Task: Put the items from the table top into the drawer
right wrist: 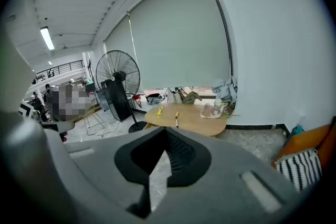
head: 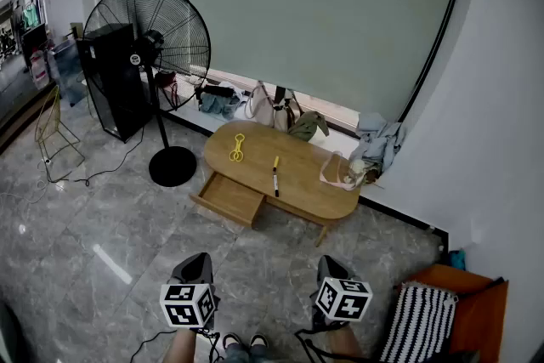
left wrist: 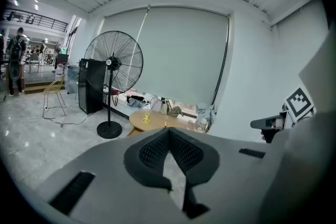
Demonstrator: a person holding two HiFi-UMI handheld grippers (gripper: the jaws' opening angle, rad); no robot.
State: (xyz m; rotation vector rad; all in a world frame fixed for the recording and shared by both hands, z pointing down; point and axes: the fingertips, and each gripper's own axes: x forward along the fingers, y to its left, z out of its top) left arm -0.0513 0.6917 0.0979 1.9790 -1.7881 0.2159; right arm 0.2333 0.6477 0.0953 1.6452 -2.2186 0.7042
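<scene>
You hold both claws low and close to you, well short of the tabletop [head: 308, 176]. The left claw [head: 197, 266] has its jaws pressed together with nothing between them. The right claw [head: 333, 268] is the same, tips meeting and empty. Each points forward and somewhat downward over the grey marble floor [head: 102, 217].

The things to stow lie well apart from both claws, on the oval wooden tabletop ahead of you by the window wall. A yellow looped tool [head: 237, 147] sits near its left end. A marker [head: 275, 175] with a yellow cap lies near the front edge, about the middle. A clear pinkish bag [head: 340, 172] rests toward the right end. The drawer [head: 229, 198] stands pulled open under the left front of the tabletop, below the yellow looped tool, and looks empty from the head view.

In the right gripper view, the marker [right wrist: 177, 119] shows just above the closed tips. A pedestal fan [head: 153, 38] stands left of the tabletop.
</scene>
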